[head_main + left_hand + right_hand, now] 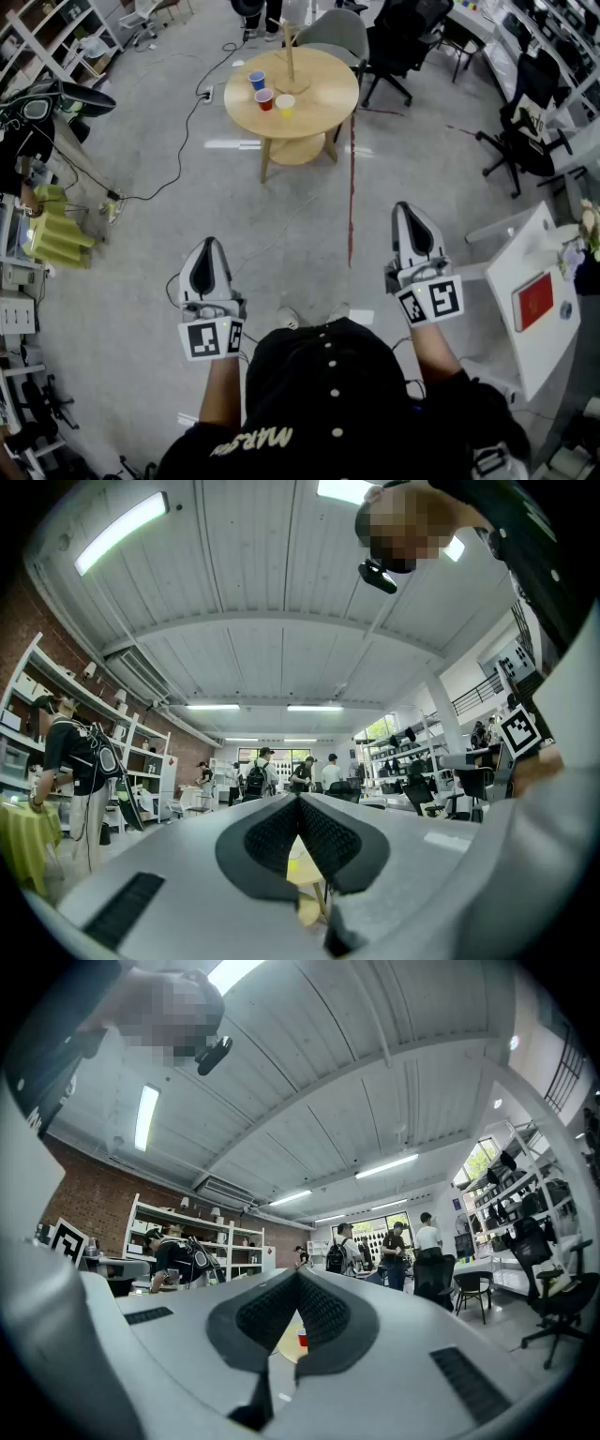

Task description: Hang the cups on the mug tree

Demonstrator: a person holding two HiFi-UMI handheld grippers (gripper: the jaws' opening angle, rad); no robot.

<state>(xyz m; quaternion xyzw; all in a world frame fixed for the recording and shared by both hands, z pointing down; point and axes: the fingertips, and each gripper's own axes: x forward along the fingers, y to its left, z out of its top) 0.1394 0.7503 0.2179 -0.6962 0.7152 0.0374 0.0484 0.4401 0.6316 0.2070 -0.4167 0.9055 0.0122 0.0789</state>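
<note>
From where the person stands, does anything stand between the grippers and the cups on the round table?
Nothing visible does. Only open floor lies between the left gripper, the right gripper and the table; the cups stand on it beside the mug tree.

The left gripper (298, 803) has its jaws tip to tip, with nothing held. In the gap at six o'clock a table (307, 876) shows, with a yellow cup (292, 864) on it. Shelves (112, 710) stand at nine o'clock, and people (255, 778) just above centre.
</note>
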